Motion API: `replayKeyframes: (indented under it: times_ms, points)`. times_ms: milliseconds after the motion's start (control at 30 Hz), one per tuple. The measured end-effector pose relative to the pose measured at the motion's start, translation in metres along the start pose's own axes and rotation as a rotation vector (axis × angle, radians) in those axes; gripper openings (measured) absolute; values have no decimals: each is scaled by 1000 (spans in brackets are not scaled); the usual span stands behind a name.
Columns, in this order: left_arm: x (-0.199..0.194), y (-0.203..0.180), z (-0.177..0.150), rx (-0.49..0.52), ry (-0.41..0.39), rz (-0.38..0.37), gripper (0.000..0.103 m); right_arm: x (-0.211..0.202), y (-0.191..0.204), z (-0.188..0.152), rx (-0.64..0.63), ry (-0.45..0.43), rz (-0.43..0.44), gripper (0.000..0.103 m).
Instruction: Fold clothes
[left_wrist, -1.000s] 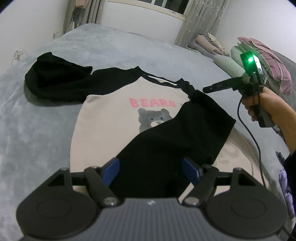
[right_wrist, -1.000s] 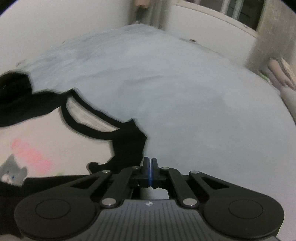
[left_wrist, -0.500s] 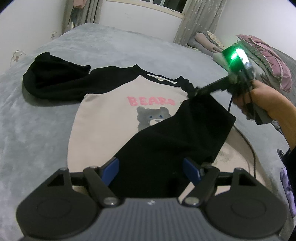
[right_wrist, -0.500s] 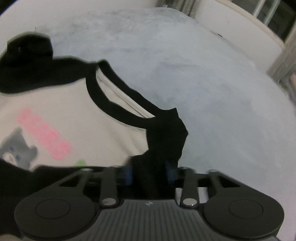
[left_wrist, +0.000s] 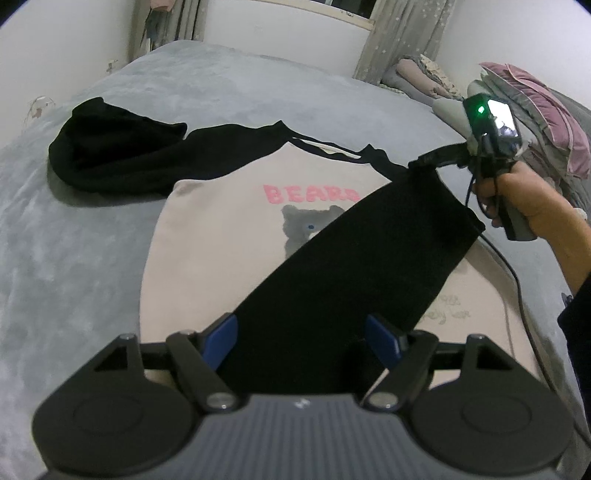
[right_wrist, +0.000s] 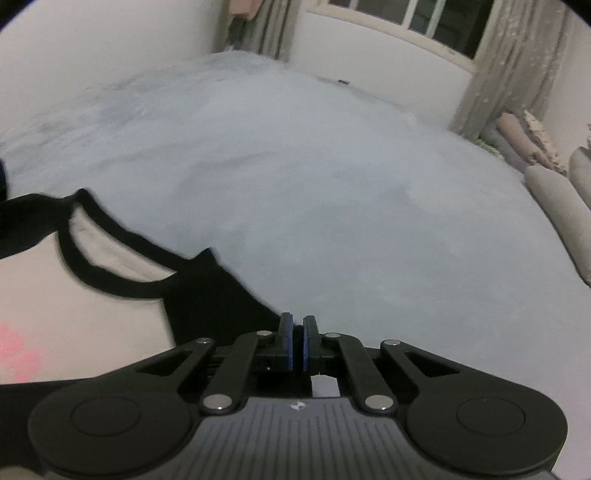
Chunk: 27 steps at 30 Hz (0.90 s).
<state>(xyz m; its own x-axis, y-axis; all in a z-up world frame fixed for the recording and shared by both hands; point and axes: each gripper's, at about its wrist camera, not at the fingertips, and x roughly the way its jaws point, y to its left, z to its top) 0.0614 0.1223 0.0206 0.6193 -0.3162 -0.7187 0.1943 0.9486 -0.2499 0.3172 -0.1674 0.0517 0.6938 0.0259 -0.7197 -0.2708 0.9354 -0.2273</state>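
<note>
The cream-and-black bear-print raglan sweatshirt (left_wrist: 229, 236) lies flat on the grey bed (left_wrist: 92, 258), its folded black sleeve (left_wrist: 369, 251) running diagonally from the wide-open, empty left gripper (left_wrist: 301, 338) to the closed right gripper (right_wrist: 297, 341) at the shoulder.

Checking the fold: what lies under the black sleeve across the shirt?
Under the sleeve lies the cream shirt front. It hides part of the bear print and the end of the pink lettering.

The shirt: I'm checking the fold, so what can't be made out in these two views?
- Shirt hem, left view: hidden behind the left tool.
- Bear print, left view: half covered by the folded sleeve.
- Right tool, right view: whether its closed pads pinch cloth; nothing shows between them.
- Pink lettering, right view: blurred, cut off by the edge.
</note>
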Motion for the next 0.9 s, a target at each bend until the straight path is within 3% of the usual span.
replayKeyframes:
  times_ms: [100, 167, 233, 300, 400, 533, 633, 733, 833, 900]
  points:
    - [0, 1, 0, -3, 0, -3, 76, 8, 5, -7, -33, -22, -26, 4]
    - [-1, 2, -1, -7, 1, -8, 74, -4, 2, -8, -40, -65, -47, 11]
    - [-2, 4, -1, -12, -6, 0, 61, -25, -15, -10, 46, -133, -33, 27]
    - [-3, 8, 0, -29, -10, 4, 49, -54, -38, -15, 157, -198, 19, 35]
    - [-6, 15, 2, -71, -17, -30, 40, -89, -56, -30, 204, -204, 57, 39]
    - [-9, 22, 2, -103, -23, -50, 33, -116, -64, -63, 248, -116, 123, 42]
    - [-9, 28, 1, -150, -13, -97, 33, -125, -65, -90, 260, -38, 188, 44]
    - [-7, 32, 1, -174, -4, -128, 50, -126, -66, -117, 282, -16, 236, 48]
    - [-3, 25, 1, -144, -6, -105, 54, -114, -62, -135, 292, -1, 273, 48]
    - [1, 16, 1, -100, -7, -77, 54, -108, -56, -135, 244, -21, 250, 48]
